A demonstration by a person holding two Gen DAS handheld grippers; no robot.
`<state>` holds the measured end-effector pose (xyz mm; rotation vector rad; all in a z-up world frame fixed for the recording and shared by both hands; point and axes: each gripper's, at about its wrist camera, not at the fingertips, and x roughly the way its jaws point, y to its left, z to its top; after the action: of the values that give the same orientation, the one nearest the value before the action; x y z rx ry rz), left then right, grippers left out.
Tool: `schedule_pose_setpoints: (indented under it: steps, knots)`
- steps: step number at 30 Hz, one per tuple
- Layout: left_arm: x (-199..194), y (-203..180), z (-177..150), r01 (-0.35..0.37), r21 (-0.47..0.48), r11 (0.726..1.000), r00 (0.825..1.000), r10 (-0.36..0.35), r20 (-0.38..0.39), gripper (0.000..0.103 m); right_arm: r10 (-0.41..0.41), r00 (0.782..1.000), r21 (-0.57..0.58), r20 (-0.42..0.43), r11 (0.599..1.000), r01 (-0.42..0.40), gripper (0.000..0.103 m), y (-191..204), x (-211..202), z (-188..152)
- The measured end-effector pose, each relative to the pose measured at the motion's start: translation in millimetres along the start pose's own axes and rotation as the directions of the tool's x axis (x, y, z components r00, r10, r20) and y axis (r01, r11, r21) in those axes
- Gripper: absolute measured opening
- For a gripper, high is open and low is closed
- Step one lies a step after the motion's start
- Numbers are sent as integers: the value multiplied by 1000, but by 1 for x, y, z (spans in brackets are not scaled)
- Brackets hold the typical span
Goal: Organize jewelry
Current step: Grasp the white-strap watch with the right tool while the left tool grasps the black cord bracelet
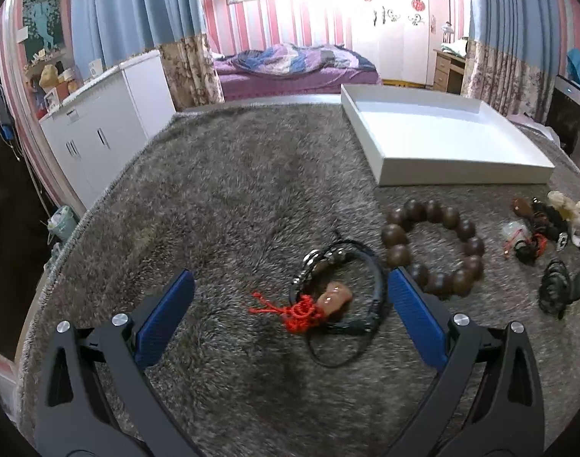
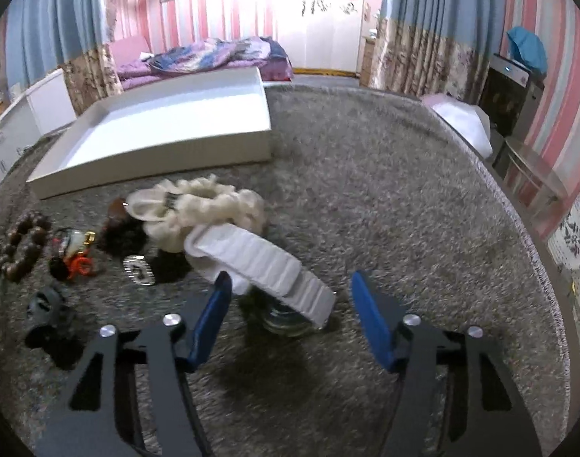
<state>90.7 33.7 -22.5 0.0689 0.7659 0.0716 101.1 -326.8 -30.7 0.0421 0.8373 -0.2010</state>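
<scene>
Both grippers are hanging with jaws apart and holding nothing, the left gripper (image 1: 290,289) flanking a black cord bracelet (image 1: 339,289) beside brown wooden beads (image 1: 432,247), the right gripper (image 2: 288,289) flanking a white ribbed band (image 2: 263,259), on the grey shaggy surface (image 1: 233,190) near an empty white tray (image 1: 442,141).

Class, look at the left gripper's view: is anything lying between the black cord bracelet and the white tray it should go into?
Yes. The brown wooden bead bracelet lies on the rug between the black cord bracelet and the white tray, just before the tray's near wall. Lifting over it would clear it.

No readable text, label or number shows anywhere
</scene>
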Motion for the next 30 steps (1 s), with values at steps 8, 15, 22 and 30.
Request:
schedule_pose_setpoints:
  steps: [8,15,22,30]
  knots:
    - [24,6,2,25,-5,1000,999,-26,-40,100,-9,999,11,44,1000,9,29,-4,-6,3]
    - [46,4,7,96,-1,995,991,-95,-89,70,7,998,21,59,1000,-8,23,-9,-10,4]
    - [47,1,6,160,-9,987,984,-160,-82,25,21,997,26,69,999,-23,19,-10,-13,3]
    - [39,1,5,183,-9,983,981,-183,-60,10,20,997,26,71,999,-22,18,-10,-13,4]
